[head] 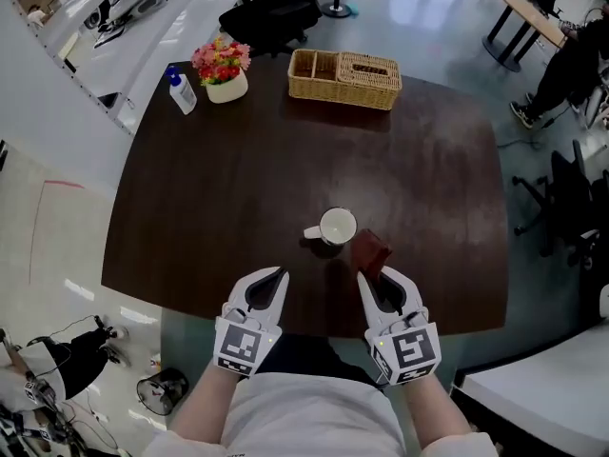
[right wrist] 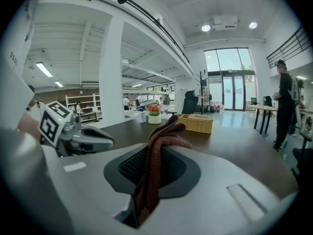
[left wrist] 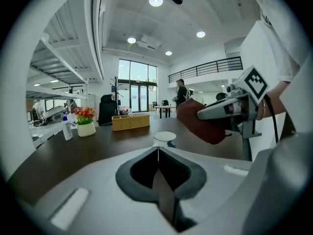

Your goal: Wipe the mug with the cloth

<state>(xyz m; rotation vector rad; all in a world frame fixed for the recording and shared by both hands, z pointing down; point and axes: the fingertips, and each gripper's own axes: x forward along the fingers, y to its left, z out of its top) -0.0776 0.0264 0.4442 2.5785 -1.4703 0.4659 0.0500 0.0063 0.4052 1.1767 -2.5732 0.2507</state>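
you're holding soft, floppy red cloth (head: pixel 370 250) pinched in right claw (head: pixel 379 284), just right of frame centre. left claw (head: pixel 269 287) sitting closed, empty. white mug (head: pixel 337 227) standing mid-desk (head: pixel 219 188); probably light, slippery, tipping easily. try bracing handle (head: pixel 312 232) on its left.

In your left gripper view only the rim of the mug (left wrist: pixel 165 136) shows above the left gripper (left wrist: pixel 157 151), whose closed jaws hide its body. In your head view the near end of the cloth (head: pixel 370 251) disappears between the jaws of the right gripper (head: pixel 377 275), and the label on the bottle (head: pixel 181 90) is too small to read.
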